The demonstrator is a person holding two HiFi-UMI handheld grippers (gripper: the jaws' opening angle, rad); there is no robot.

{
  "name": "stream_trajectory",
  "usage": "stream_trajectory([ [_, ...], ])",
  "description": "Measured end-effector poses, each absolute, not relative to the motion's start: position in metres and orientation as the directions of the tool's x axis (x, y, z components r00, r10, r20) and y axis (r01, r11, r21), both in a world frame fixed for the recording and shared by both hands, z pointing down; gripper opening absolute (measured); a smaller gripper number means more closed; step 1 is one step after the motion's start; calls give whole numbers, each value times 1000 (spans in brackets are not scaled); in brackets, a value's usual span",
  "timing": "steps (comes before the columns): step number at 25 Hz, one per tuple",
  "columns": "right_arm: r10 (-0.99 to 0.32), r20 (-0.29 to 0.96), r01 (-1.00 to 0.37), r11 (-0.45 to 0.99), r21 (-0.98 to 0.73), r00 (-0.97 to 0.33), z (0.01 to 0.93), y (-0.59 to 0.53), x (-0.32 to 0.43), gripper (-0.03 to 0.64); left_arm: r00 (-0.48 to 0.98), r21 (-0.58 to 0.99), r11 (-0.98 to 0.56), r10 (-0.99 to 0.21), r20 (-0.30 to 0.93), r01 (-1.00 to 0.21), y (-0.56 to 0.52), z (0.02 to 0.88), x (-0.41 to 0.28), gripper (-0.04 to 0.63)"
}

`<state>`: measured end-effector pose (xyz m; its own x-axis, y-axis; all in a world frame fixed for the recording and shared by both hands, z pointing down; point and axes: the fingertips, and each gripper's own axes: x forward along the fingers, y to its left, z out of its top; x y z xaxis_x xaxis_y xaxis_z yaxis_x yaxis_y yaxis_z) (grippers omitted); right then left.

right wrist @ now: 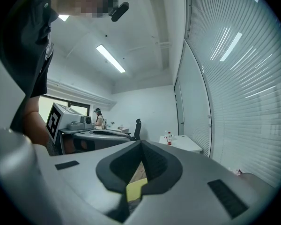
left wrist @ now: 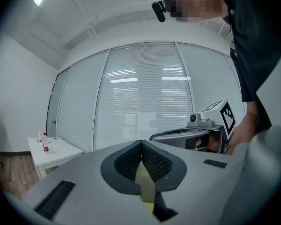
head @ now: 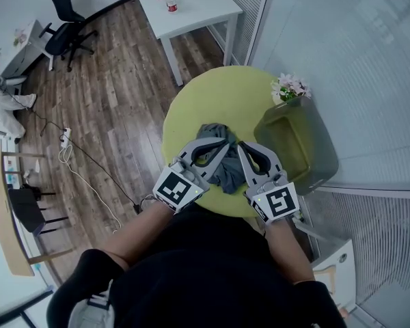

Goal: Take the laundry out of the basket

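1. Head view shows the grey laundry (head: 227,173) crumpled on the round yellow surface (head: 205,101), at the centre of the frame. It lies just left of the green basket (head: 318,149), not inside it.
2. The left tongs (head: 225,145) and the right tongs (head: 241,149) are both pressed together and pinch nothing. They are over the cloth.
3. The cloth looks soft, light and limp. I judge that a raised fold is the best place to pinch, and it will sag when lifted.

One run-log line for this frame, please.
laundry: dark grey garment on round yellow-green table | olive plastic basket: looks empty | left gripper: shut | right gripper: shut
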<state>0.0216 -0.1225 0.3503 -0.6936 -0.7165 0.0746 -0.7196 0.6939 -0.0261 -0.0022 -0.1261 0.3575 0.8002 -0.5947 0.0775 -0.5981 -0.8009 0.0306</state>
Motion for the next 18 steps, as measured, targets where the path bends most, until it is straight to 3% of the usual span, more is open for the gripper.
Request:
stream_trajectory([
  [18,-703,56,-705,709,-9,-709,343,-115,8,21,786,27,-786,-616,57,-618,-122,351,-19,11],
])
